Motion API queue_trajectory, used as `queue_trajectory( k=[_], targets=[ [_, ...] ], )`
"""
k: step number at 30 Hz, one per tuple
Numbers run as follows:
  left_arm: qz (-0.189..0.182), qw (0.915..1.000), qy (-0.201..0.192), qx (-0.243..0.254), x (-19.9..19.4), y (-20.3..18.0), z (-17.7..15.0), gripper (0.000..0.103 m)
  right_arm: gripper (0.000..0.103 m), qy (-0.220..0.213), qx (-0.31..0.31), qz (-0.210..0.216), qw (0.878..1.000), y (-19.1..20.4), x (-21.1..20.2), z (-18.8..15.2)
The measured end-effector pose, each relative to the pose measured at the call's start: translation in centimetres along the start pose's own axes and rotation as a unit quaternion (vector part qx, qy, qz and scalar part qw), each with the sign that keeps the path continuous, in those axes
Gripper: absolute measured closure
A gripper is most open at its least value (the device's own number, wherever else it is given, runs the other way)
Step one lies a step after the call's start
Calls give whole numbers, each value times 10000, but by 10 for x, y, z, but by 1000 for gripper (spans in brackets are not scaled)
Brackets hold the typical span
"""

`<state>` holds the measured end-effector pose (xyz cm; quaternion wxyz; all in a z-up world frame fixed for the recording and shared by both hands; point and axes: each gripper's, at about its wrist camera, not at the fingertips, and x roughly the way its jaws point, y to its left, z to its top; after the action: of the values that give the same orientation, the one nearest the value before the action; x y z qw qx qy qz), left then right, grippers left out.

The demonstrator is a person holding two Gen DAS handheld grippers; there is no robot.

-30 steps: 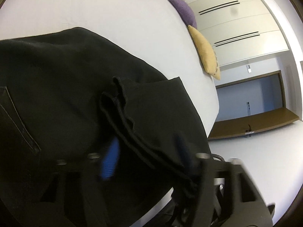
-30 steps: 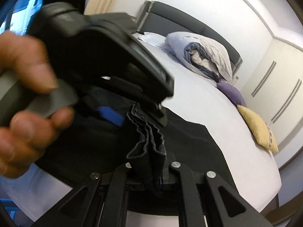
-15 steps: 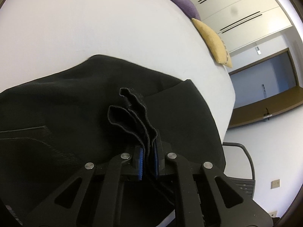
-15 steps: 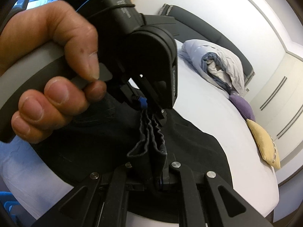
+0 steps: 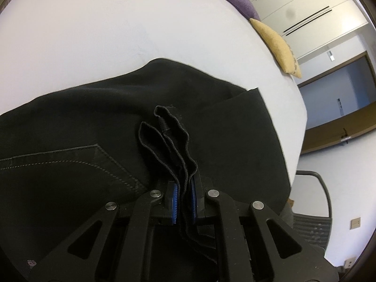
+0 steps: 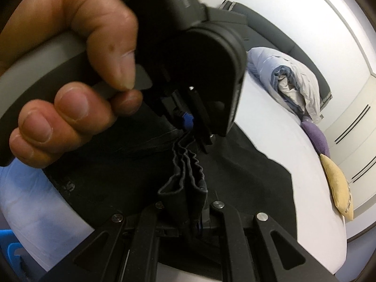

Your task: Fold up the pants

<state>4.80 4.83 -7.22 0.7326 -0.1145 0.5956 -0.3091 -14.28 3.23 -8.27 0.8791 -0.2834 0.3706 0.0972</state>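
Black pants [image 5: 98, 127] lie bunched near the corner of a white bed [image 5: 98, 28], a stitched back pocket [image 5: 77, 162] showing at the left. My left gripper [image 5: 184, 199] is shut on a pleated edge of the pants, which stands up between its blue pads [image 5: 175, 198]. My right gripper [image 6: 188, 218] is shut on a gathered edge of the same pants [image 6: 246, 178]. In the right wrist view the left gripper [image 6: 188, 123], held by a hand [image 6: 70, 80], pinches that edge just beyond mine. The two grips are close together.
A yellow cushion [image 5: 275, 44] and a purple cushion [image 5: 237, 0] lie along the bed's far edge. A rolled duvet [image 6: 289, 80] rests by the dark headboard [image 6: 258, 35]. White wardrobes [image 5: 305, 7], a doorway [image 5: 336, 108] and a chair [image 5: 312, 209] stand beyond the bed.
My left gripper closed on the folded edge of the pants beside the right gripper's grip. Both hands have shifted, and the hand on the left gripper now fills more of the right wrist view.
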Motion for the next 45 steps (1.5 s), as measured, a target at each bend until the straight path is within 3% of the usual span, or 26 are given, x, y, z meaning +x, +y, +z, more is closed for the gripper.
queue_trajectory(
  k=[6, 9, 10, 11, 13, 14, 18, 20, 21, 23, 25, 26, 28, 30, 32, 35, 37, 38, 43, 45],
  targets=[
    [174, 9998, 0, 68, 10, 1, -4, 94, 91, 157, 76, 224, 9996, 1, 15, -3],
    [219, 9997, -1, 73, 11, 1, -5, 93, 90, 213, 382, 431, 9981, -19, 21, -3],
    [222, 9997, 1, 83, 10, 1, -5, 93, 84, 221, 521, 571, 9968, -26, 19, -5],
    [288, 9995, -7, 98, 7, 0, -6, 91, 67, 213, 661, 677, 9953, -35, 16, -6],
    [438, 9989, -70, 130, 3, -4, -3, 88, 42, 171, 1050, 991, 9894, -59, 8, -12],
    [555, 9982, -131, 166, -3, -5, -3, 87, 41, 153, 1223, 1230, 9847, -70, 4, -14],
    [1234, 9917, -312, 165, -16, -3, -3, 87, 43, 23, 1981, 2048, 9585, -139, -12, -28],
    [1465, 9881, -458, 91, -23, -2, -3, 87, 54, -43, 2422, 2451, 9387, -186, -9, -36],
    [1487, 9869, -608, 116, -29, -7, -4, 87, 54, -102, 2617, 2651, 9280, -210, -6, -40],
    [1340, 9874, -805, 263, -35, -21, -6, 87, 54, -221, 2859, 3004, 9097, -248, -6, -47],
    [1191, 9876, -890, 510, -33, -39, -8, 87, 54, -488, 2848, 3140, 9044, -274, -14, -42],
    [1014, 9891, -864, 625, -27, -48, -10, 87, 54, -516, 2852, 3130, 9044, -282, -13, -40],
    [824, 9918, -676, 710, -9, -60, -13, 87, 54, -394, 3026, 3441, 8879, -301, 11, -42],
    [682, 9931, -428, 847, 11, -74, -22, 87, 54, -256, 3368, 3642, 8679, -306, 38, -47],
    [704, 9927, -233, 949, 31, -81, -37, 87, 54, -131, 3817, 3947, 8357, -312, 75, -56],
    [703, 9936, -243, 849, 45, -74, -46, 87, 54, 123, 4088, 4227, 8087, -306, 113, -66],
    [569, 9941, -370, 841, 41, -67, -53, 87, 54, 590, 4188, 4200, 8029, -292, 139, -80],
    [550, 9941, -385, 854, 40, -63, -55, 87, 55, 786, 4223, 4300, 7941, -287, 148, -88],
    [449, 9947, -538, 756, 37, -52, -71, 87, 57, 704, 4267, 4605, 7752, -280, 126, -118],
    [396, 9953, -557, 691, 38, -50, -72, 87, 57, 749, 4146, 4733, 7736, -271, 108, -132]
  ],
)
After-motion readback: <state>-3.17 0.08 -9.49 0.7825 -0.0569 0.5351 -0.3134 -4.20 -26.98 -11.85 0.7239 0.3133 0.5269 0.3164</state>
